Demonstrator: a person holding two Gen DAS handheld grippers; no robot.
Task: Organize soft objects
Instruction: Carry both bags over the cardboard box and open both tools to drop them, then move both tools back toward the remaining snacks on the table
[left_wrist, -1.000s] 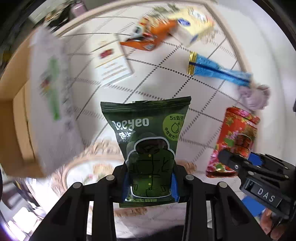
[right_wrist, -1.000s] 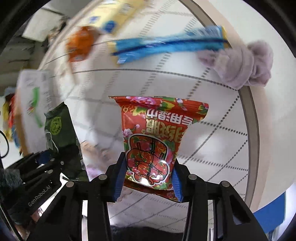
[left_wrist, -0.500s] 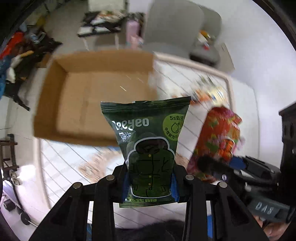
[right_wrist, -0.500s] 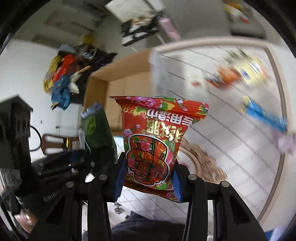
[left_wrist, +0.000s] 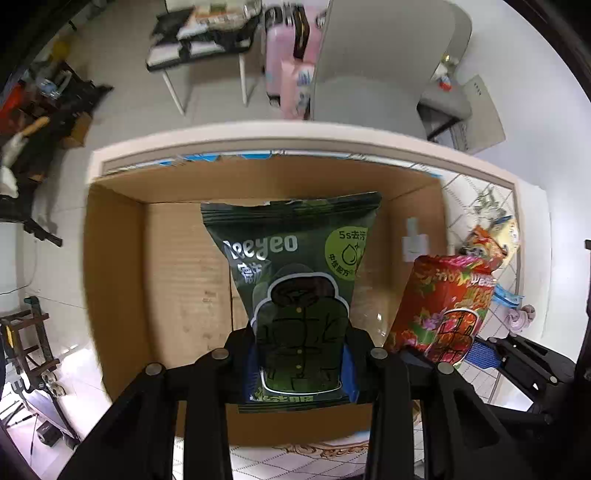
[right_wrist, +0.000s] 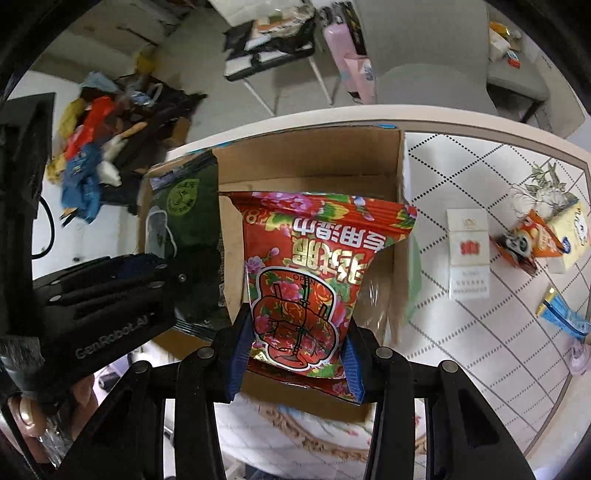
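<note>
The left claw (left_wrist: 300, 363) is closed on the lower part of the green pouch (left_wrist: 295, 284), and the pouch stands up from the pads with its long axis pointing forward, away from the wrist. Beside it, the right claw (right_wrist: 293, 354) is closed in the same way on the red pouch (right_wrist: 314, 273), which also stands along the fingers. The two pouches are just beside each other, green on the left and red on the right, and they seem not to touch.

The relation that matters is below and ahead of both claws: the open cardboard box (left_wrist: 177, 280) lies directly under the two pouches, with its mouth facing up. Its bottom looks bare in the part that shows. From the left wrist view the green pouch hangs over the middle of the box; from the right wrist view the red pouch hangs nearer the right wall of the box. I judge that both hands are equally ready, so each claw only needs to lower and let go for its pouch to drop inside.

Further away, on the worktop (right_wrist: 480, 177) to the right of the box, other things wait: a white carton (right_wrist: 467, 254), an orange packet (right_wrist: 524, 243) and a blue wrapper (right_wrist: 565, 314).
</note>
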